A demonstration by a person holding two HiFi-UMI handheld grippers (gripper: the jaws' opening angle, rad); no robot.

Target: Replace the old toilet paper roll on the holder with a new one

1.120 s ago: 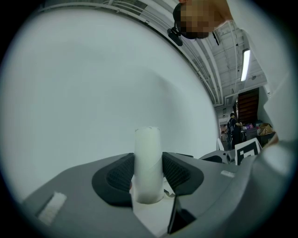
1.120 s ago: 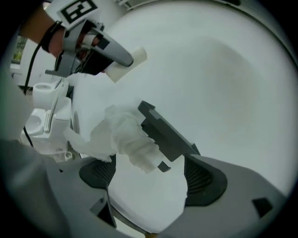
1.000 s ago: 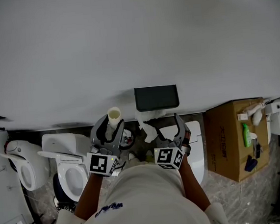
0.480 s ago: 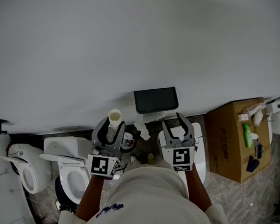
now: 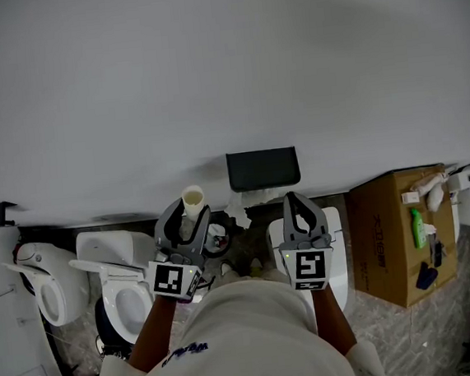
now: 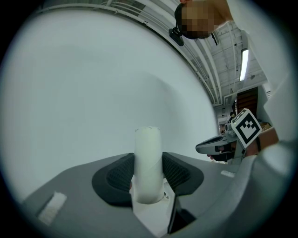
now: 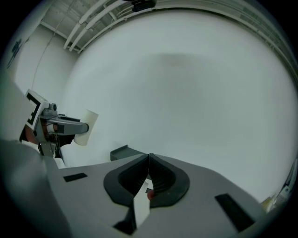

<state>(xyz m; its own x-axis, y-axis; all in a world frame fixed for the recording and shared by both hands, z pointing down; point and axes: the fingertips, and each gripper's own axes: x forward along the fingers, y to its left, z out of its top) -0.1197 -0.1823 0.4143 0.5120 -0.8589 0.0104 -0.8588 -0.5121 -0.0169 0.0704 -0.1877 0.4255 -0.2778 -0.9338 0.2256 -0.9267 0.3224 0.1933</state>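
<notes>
An empty cream cardboard tube [image 5: 192, 200] stands upright between the jaws of my left gripper [image 5: 186, 216], which is shut on it. In the left gripper view the tube [image 6: 148, 160] fills the gap between the dark pads. The black paper holder [image 5: 263, 168] is fixed to the white wall, and a torn white paper tail [image 5: 245, 204] hangs beneath it. My right gripper [image 5: 295, 197] sits just below the holder's right half; its jaws have just been closing, and they now meet with nothing between them [image 7: 149, 156]. The right gripper view also shows the holder [image 7: 122, 152] and the tube [image 7: 86, 127].
Two white toilets [image 5: 116, 285] [image 5: 42, 284] stand at the lower left. Under my right gripper is another white toilet [image 5: 333, 248]. At the right a cardboard box [image 5: 385, 239] carries a green bottle [image 5: 414, 228]. The plain white wall [image 5: 223, 68] fills the top.
My right gripper has risen, rolled upright and gone from wide open to shut. The left gripper and its tube have stayed where they were.
</notes>
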